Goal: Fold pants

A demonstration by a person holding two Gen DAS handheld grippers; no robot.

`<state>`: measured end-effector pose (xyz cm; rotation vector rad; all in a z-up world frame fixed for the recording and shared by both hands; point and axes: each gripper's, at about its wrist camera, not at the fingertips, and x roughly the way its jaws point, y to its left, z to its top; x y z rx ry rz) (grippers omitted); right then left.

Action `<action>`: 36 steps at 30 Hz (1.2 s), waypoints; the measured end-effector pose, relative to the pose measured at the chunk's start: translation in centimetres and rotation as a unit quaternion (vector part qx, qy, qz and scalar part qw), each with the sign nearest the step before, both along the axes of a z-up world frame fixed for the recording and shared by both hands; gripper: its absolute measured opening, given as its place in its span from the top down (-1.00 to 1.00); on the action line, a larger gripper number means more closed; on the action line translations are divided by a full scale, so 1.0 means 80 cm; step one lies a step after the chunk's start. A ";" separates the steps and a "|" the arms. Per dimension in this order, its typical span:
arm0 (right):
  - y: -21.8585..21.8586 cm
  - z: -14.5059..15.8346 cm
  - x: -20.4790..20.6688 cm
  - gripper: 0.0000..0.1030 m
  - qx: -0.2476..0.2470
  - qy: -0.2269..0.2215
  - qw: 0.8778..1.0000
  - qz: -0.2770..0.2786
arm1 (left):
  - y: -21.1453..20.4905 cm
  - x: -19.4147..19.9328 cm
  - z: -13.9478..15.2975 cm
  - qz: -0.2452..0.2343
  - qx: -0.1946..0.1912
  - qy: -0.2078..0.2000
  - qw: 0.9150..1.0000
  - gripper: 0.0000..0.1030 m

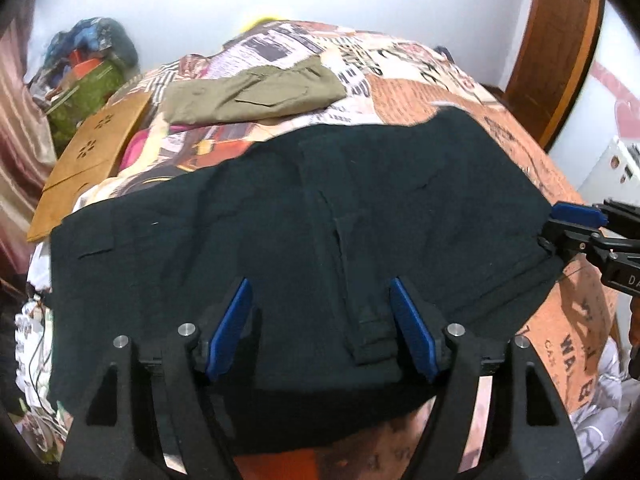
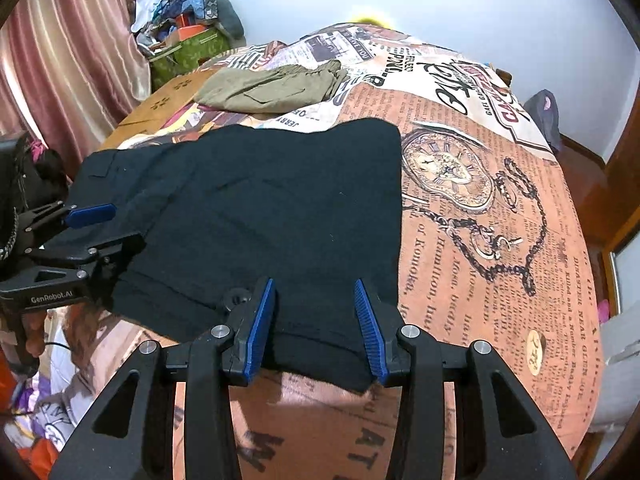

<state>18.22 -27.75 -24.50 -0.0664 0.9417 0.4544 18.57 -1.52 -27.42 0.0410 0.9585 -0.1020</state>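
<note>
Right wrist: black pants (image 2: 256,208) flat on bedspread (image 2: 500,240).

Both wrist cameras look steeply down along their tongs, close over the bed (image 1: 420,92), sharing the black pants (image 1: 280,208) from opposite ends.

Black pants (image 2: 256,216) lie flat on the printed bedspread (image 2: 500,240), both claws open over their near edge.
</note>
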 end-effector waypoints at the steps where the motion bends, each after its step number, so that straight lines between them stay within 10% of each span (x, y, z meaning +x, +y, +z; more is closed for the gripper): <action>1: -0.001 0.004 -0.001 0.26 0.005 -0.001 1.000 -0.001 | 0.010 -0.006 0.007 0.013 0.007 -0.007 1.000 -0.39; 13: 0.050 0.051 -0.013 0.26 0.033 -0.055 0.997 0.042 | 0.146 -0.082 0.051 0.131 -0.020 -0.041 0.990 -0.54; 36: 0.135 -0.011 -0.024 0.21 -0.028 -0.033 0.995 0.091 | 0.208 -0.106 -0.056 0.167 -0.242 0.054 0.954 -0.57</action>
